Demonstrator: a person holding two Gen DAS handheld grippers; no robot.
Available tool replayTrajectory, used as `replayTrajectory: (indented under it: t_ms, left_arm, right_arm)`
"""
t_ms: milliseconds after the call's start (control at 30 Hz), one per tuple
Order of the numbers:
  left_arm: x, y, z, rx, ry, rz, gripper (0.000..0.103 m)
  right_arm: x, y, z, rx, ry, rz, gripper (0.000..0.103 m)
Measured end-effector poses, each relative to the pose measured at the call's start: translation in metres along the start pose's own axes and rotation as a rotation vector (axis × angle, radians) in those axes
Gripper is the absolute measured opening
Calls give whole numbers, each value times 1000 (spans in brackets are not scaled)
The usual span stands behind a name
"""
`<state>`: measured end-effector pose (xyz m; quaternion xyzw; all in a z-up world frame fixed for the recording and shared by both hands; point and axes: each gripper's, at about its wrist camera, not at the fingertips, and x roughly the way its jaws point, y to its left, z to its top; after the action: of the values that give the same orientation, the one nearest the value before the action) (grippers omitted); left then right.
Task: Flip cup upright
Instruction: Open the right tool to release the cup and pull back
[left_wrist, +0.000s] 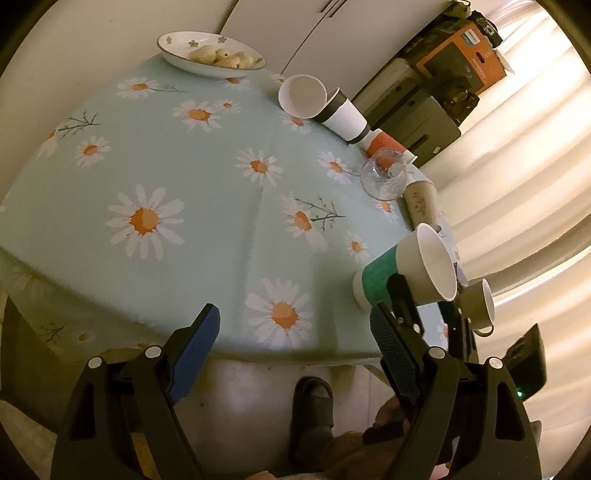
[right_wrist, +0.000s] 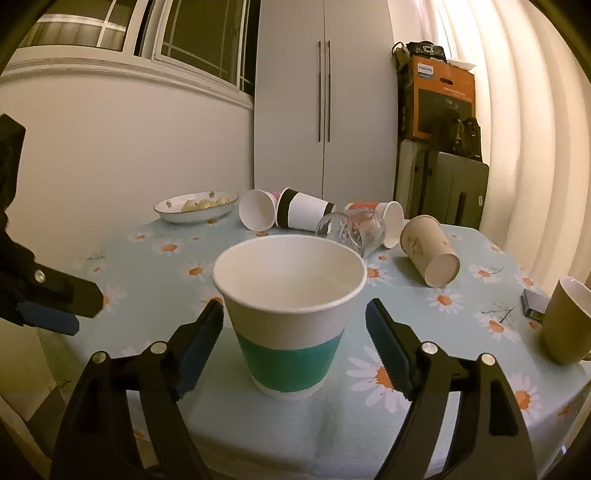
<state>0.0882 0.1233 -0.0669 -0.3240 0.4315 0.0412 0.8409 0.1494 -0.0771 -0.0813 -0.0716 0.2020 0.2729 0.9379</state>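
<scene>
A white paper cup with a teal band (right_wrist: 290, 314) stands upright on the daisy tablecloth (right_wrist: 436, 413), between the open fingers of my right gripper (right_wrist: 294, 310); neither pad touches it. In the left wrist view the same cup (left_wrist: 406, 273) shows at the right with a right gripper finger in front of it. My left gripper (left_wrist: 295, 323) is open and empty over the table's near edge, left of the cup. It shows in the right wrist view (right_wrist: 55, 306) at the far left.
Several cups lie on their sides at the back: a white one (right_wrist: 257, 209), a black-banded one (right_wrist: 303, 211), a clear glass (right_wrist: 352, 229), a brown one (right_wrist: 430, 251). An olive mug (right_wrist: 567, 321) stands at right. A bowl of food (right_wrist: 195, 206) sits far left.
</scene>
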Motion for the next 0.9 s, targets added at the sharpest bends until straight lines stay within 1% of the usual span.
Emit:
replayTrajectory:
  t_ms: [100, 333, 433, 533, 633, 733, 800, 900]
  left_arm:
    - [-2, 1, 0, -1, -11, 5, 81]
    - [-10, 7, -3, 1, -40, 33, 81]
    - [-15, 5, -6, 3, -56, 31, 81]
    - [-21, 0, -10, 27, -80, 29, 81]
    - [-28, -11, -14, 88, -121, 50, 81]
    - [-39, -24, -19, 167, -184, 69, 81]
    - [-46, -32, -24, 212, -221, 64, 81]
    - [-57, -46, -36, 283, -268, 43, 82]
  right_arm:
    - [-8, 1, 4, 0, -16, -1, 83]
    - [-34, 0, 19, -9, -51, 4, 84]
    - [-51, -2, 24, -11, -75, -7, 86]
    - [-72, -8, 30, 8, -98, -8, 87]
    - [-94, -16, 37, 20, -105, 4, 88]
    - [-117, -24, 43, 19, -117, 14, 88]
    - [-131, -33, 46, 35, -101, 30, 93]
    - [-149, -47, 51, 67, -55, 82, 95]
